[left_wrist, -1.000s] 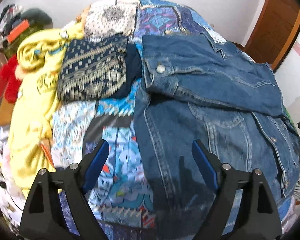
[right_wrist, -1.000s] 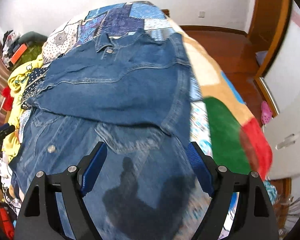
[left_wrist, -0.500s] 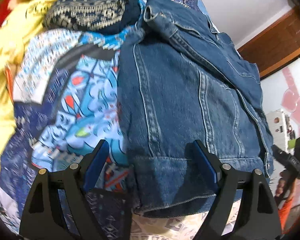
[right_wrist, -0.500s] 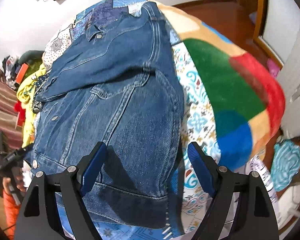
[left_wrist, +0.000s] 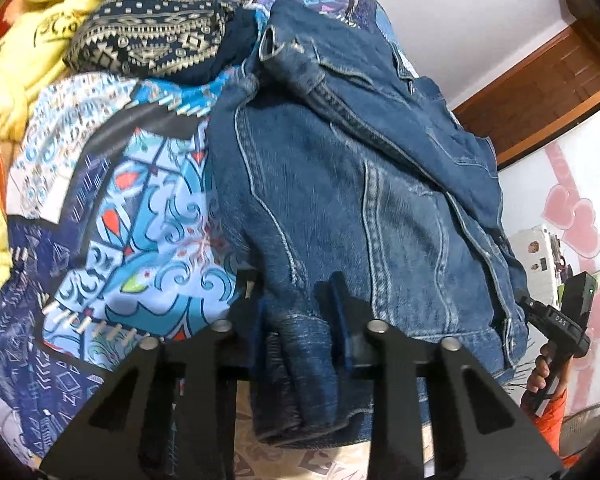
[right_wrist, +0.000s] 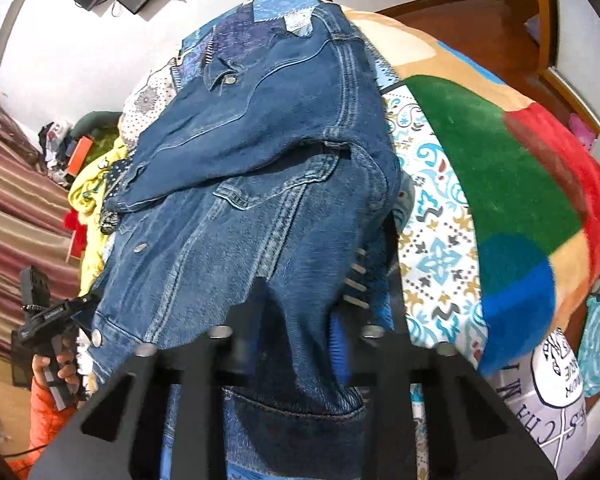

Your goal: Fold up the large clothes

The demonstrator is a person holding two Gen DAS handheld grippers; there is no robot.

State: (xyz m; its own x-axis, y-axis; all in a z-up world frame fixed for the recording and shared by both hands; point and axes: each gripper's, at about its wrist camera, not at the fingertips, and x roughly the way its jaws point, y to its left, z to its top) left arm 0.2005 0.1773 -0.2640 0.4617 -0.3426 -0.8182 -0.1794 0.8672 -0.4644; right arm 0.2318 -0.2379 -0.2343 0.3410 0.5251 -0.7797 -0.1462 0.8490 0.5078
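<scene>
1. The denim jacket (left_wrist: 340,184) lies spread on the bed (left_wrist: 132,216), its hem at the near edge.
2. Left tongs (left_wrist: 298,316) are closing, a bunched fold of hem between the pads.
3. Right tongs (right_wrist: 296,340) are closing too, clamping the hem's other corner.

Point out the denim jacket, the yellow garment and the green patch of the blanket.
denim jacket (left_wrist: 400,216): left wrist view, on its front panel beside the vertical seams.
yellow garment (left_wrist: 24,64): left wrist view, on the crumpled fabric at the upper left.
green patch of the blanket (right_wrist: 488,160): right wrist view, middle of the green area.
</scene>
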